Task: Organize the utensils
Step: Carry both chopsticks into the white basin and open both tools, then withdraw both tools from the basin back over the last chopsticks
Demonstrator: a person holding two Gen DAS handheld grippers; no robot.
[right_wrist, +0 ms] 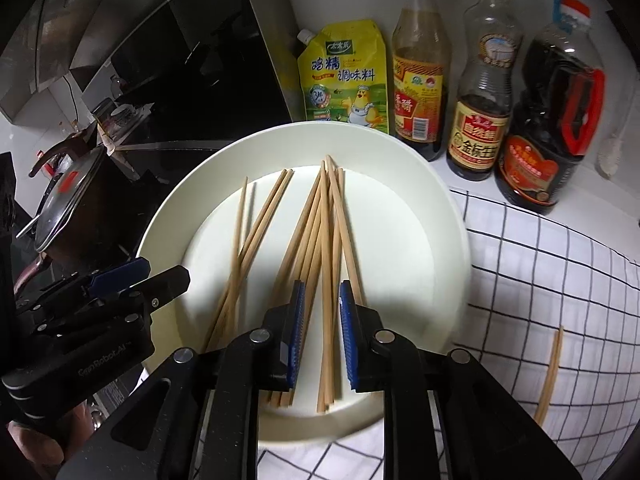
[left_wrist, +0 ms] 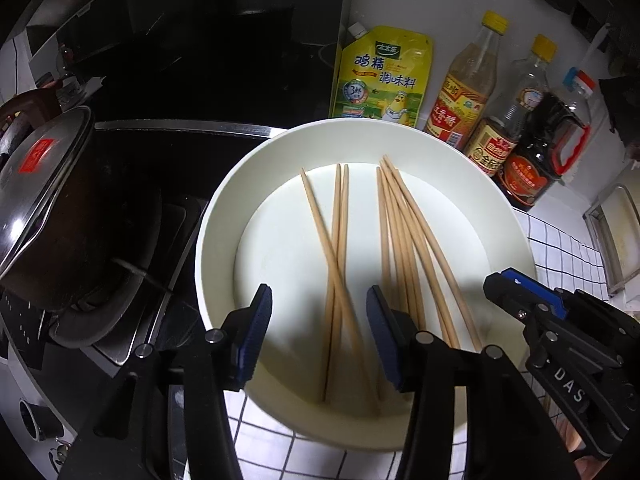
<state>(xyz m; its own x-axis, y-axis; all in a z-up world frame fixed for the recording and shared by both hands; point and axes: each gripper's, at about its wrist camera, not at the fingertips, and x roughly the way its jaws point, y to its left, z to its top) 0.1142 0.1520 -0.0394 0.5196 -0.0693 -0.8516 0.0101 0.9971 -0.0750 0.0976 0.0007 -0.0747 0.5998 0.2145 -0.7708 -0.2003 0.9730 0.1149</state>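
While both claws hover low over the near rim of the white plate (right_wrist: 440, 208), little of the sorting looks finished. At the bottom of the right wrist view, the right claw (right_wrist: 322, 320) has its blue pads narrowed around the near ends of the larger bundle of wooden chopsticks (right_wrist: 324, 240); a gap shows on each side, so I cannot tell whether it grips any stick yet. At the bottom of the left wrist view, the left claw (left_wrist: 318, 332) is spread wide, straddling the smaller crossed group of chopsticks (left_wrist: 338, 248) without touching them.

At the lower right of the right wrist view, a separate pair of chopsticks (right_wrist: 550, 376) lies on the checked cloth (right_wrist: 540, 264) covering the counter, apart from the plate; probably the only pair set out so far, leaving roughly ten sticks on the plate.

Farther back, along the top of both views, stand a yellow seasoning pouch (right_wrist: 344, 76) and three sauce bottles (right_wrist: 480, 80), with a lidded pot (left_wrist: 48, 200) at the left.
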